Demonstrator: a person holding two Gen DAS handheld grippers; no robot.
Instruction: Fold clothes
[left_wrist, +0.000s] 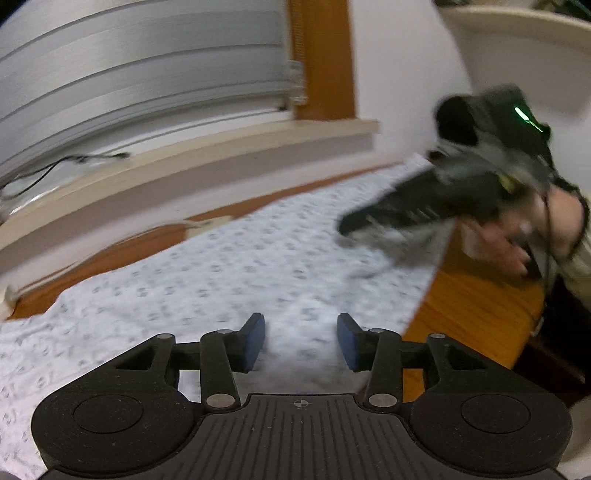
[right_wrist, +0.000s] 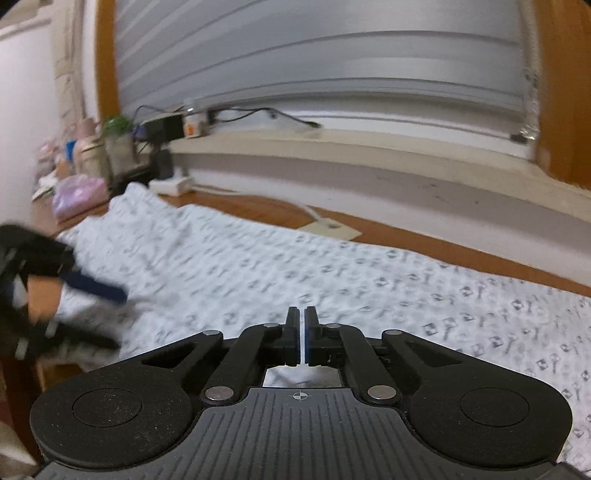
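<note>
A white garment with a small grey print (left_wrist: 221, 266) lies spread flat on a wooden surface; it also fills the right wrist view (right_wrist: 332, 266). My left gripper (left_wrist: 301, 341) is open and empty, low over the garment's near edge. My right gripper (right_wrist: 303, 338) has its jaws almost closed, with only a thin gap and no cloth seen between the pads; it hovers over the garment. The right gripper also shows blurred in the left wrist view (left_wrist: 424, 199), over the garment's right edge. The left gripper shows blurred at the left of the right wrist view (right_wrist: 92, 291).
A window with closed grey blinds (right_wrist: 332, 55) and a sill (right_wrist: 332, 147) runs behind the garment. Bottles, a small plant (right_wrist: 118, 127), a black box with cables and a purple bag (right_wrist: 77, 194) crowd the far left. A white power strip (right_wrist: 171, 184) lies on the wood.
</note>
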